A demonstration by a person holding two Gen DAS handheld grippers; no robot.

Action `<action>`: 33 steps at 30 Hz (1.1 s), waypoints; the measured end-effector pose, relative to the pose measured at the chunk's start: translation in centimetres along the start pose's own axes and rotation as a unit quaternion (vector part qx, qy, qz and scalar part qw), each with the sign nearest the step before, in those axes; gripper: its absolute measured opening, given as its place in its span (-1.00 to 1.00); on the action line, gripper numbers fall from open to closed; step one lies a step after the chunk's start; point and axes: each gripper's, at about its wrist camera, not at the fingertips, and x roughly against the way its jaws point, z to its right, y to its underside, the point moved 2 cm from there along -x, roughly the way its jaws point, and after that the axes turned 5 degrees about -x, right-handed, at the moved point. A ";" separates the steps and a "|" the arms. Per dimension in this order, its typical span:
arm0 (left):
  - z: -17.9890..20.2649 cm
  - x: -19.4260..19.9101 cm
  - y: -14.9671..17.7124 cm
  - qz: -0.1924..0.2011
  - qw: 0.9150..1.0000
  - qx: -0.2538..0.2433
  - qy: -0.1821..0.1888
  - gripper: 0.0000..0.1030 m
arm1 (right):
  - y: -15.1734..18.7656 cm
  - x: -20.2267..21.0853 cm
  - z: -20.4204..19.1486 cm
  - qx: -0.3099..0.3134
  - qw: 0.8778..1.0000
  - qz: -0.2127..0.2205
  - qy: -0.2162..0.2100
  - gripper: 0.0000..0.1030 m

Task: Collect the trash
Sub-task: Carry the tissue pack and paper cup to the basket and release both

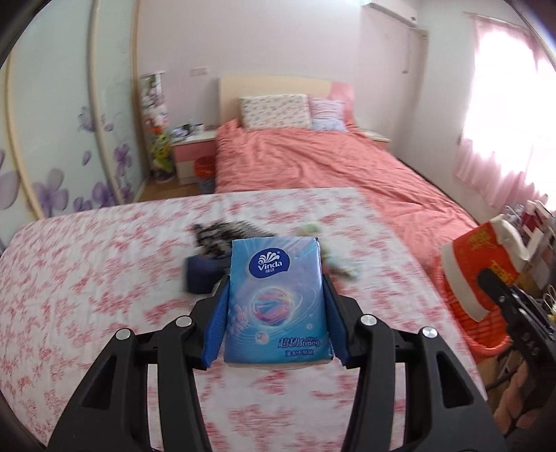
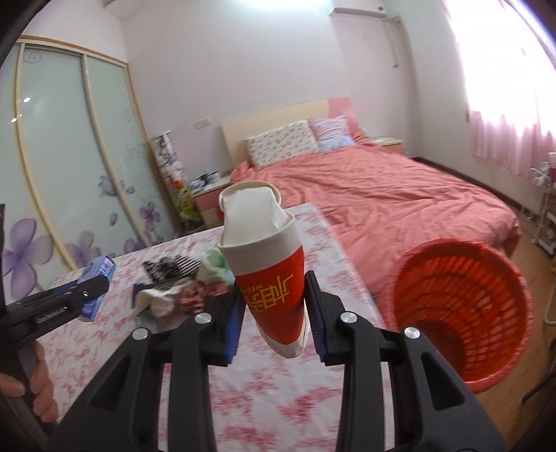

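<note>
Right wrist view: both grippers' fingers [image 2: 236,313] pinch trash, paper cup [image 2: 267,271] and tissue pack [image 1: 276,299], orange basket [image 2: 462,313] empty, clutter [image 2: 180,278] left on bench [image 2: 264,389].

Home bedroom, lived-in, pink decor.
Double bed [image 2: 375,194] with coral duvet, two patterned pillows [image 2: 283,144] against a pale wood headboard [image 1: 274,87]; pink-drawer nightstand [image 1: 193,153] just beside it, cluttered top. Sliding wardrobe [image 2: 69,146] with frosted glass doors and purple flower decals on left wall. Pink curtains [image 1: 500,114] over a bright window, wall air conditioner [image 1: 391,12] up high, wood floor, floral-sheeted surface [image 1: 104,264] in foreground.
</note>
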 end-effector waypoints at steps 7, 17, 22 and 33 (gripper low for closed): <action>5.7 -0.1 -0.9 0.012 0.998 -0.031 0.057 -0.02 | -1.2 2.2 4.5 -0.035 0.998 0.035 0.050 -0.35; 13.5 -1.8 -1.8 0.007 0.989 -0.069 0.133 -0.02 | -2.5 4.4 12.4 -0.085 0.990 0.061 0.096 -0.35; 18.1 -3.3 -2.0 -0.002 0.980 -0.092 0.177 -0.02 | -2.6 4.7 15.7 -0.103 0.986 0.063 0.112 -0.35; 26.9 -7.3 -1.8 -0.033 0.964 -0.127 0.230 0.01 | -3.2 2.8 23.5 -0.160 0.978 0.047 0.124 -0.31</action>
